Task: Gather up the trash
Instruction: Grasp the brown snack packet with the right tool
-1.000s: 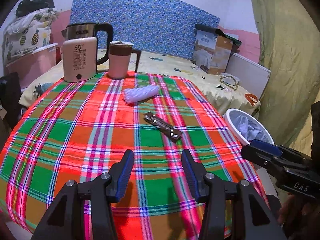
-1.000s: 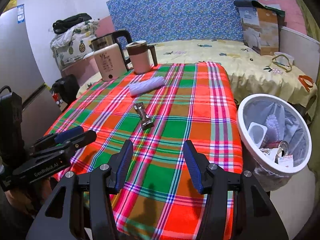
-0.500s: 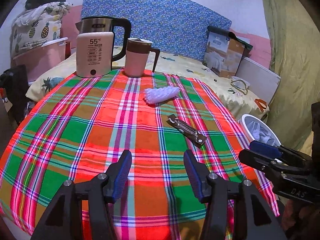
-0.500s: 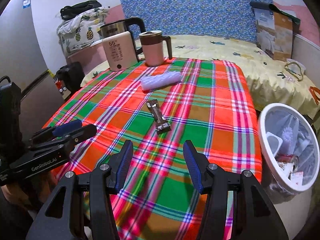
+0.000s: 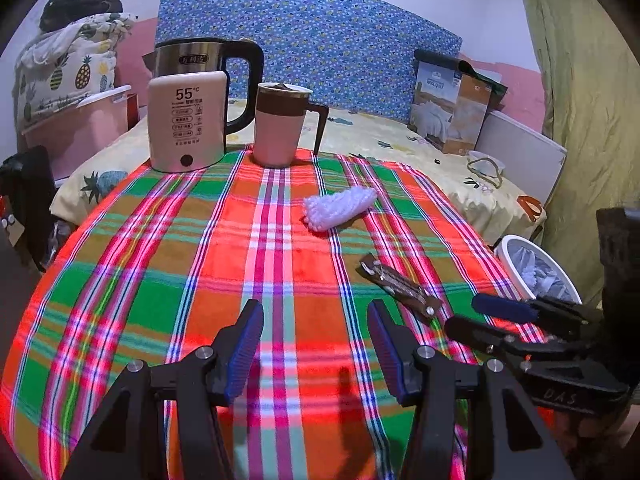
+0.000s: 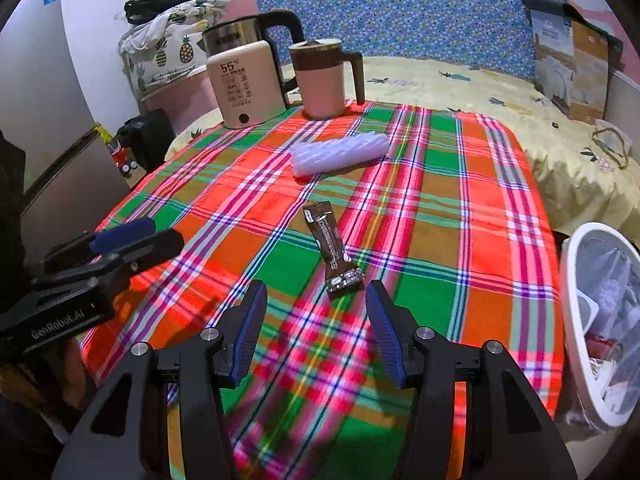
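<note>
Two grippers: both hang over the near part of the plaid table (image 6: 460, 208), tilted down toward the cloth.
Right gripper (image 6: 316, 312): jaws apart, with nothing between them; they have just been closing a little. It points at the brown wrapper.
Left gripper (image 5: 316, 336): jaws wide apart and empty, after opening wider just before. It is over bare cloth.
Table edges: the right edge of the table is near the right gripper; the near edge is hidden under both grippers.
Open room: ahead of the left gripper the cloth is free up to the far end.
One waste bin (image 6: 576, 280): white with a clear liner, below the table's right edge, to the right of the right gripper. Some trash is inside.
One kettle (image 6: 248, 80): far ahead, at the far left end.
One mug (image 6: 324, 80): pink, just beside the kettle.
One foam sleeve (image 6: 340, 154): white, well ahead of both grippers.
One brown wrapper (image 6: 332, 252): flat on the cloth, just ahead of the right gripper's fingertips, not touched.
</note>
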{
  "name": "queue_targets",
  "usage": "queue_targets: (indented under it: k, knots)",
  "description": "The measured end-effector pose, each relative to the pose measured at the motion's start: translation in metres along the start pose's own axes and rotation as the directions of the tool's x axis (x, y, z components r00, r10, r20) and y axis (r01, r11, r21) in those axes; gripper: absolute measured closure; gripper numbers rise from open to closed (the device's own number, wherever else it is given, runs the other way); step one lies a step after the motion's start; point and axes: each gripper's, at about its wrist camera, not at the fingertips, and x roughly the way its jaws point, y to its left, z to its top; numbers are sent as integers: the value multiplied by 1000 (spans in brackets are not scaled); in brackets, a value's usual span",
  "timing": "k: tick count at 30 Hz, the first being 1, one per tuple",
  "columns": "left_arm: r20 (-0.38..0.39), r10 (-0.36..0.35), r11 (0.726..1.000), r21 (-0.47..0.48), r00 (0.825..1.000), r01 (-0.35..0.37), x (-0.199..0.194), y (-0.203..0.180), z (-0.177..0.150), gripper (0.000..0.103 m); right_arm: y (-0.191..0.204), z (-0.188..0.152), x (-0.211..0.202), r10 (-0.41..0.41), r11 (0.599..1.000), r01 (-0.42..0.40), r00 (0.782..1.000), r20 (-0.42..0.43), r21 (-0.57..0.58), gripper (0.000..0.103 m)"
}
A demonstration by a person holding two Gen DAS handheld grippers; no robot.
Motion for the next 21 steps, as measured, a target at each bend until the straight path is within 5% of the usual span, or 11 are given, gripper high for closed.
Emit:
queue_targets:
  k: [13,21]
  knots:
    - [-14,-20,994,111,1000,21,48,0,42,49,-10,8,28,8,1000,-7,999,-39,22,57]
    - [-40,-46,977,205,998,53,87,-17,62,49,-21,8,35,10,999,-7,998,-66,40,75]
